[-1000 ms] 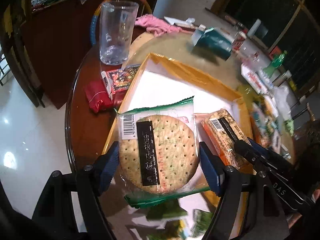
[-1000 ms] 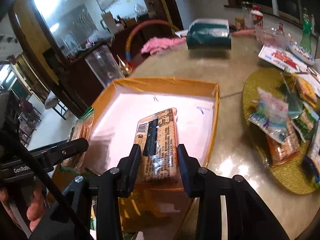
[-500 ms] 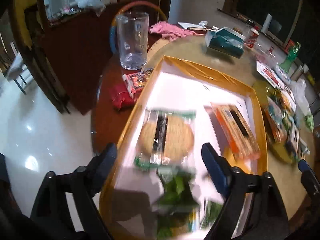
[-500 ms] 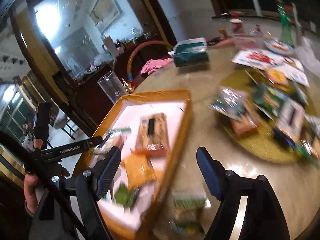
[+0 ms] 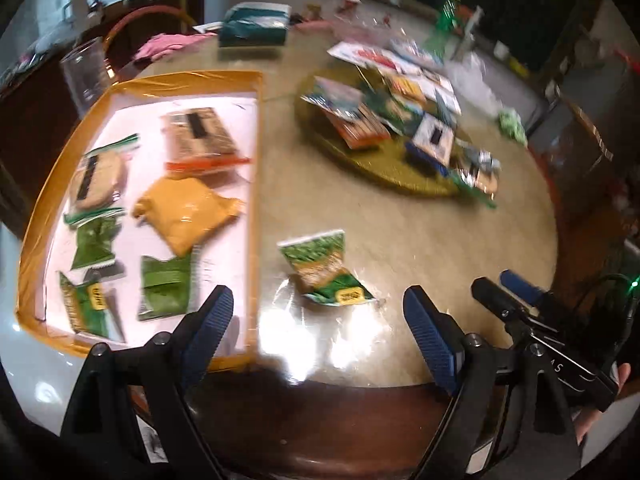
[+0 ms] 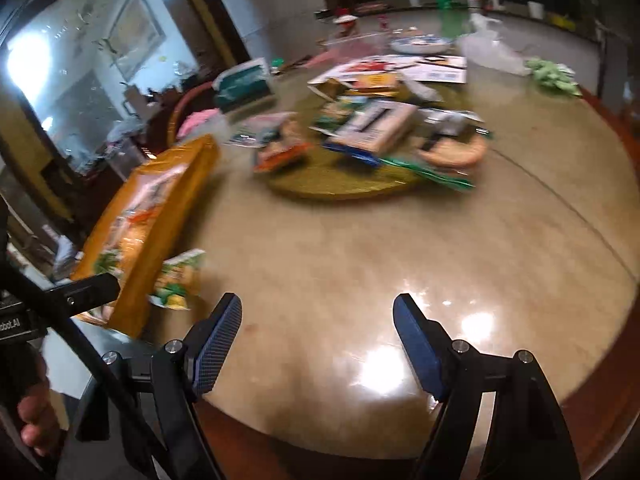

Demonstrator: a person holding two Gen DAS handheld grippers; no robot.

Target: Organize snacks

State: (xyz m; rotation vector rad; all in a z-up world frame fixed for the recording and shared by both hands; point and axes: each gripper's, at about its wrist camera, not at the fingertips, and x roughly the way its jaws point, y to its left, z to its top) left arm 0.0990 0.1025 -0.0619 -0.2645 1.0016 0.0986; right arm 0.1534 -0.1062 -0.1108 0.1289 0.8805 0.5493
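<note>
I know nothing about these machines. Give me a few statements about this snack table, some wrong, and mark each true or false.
1. Both tongs, left and right, hold nothing. True.
2. The green packet lies inside the orange tray. False: it lies on the table beside the tray.
3. A yellow pouch lies in the tray. True.
4. The round gold mat is bare. False: snack packets are piled on it.
5. The glass is lying on its side. False: it stands upright.
</note>
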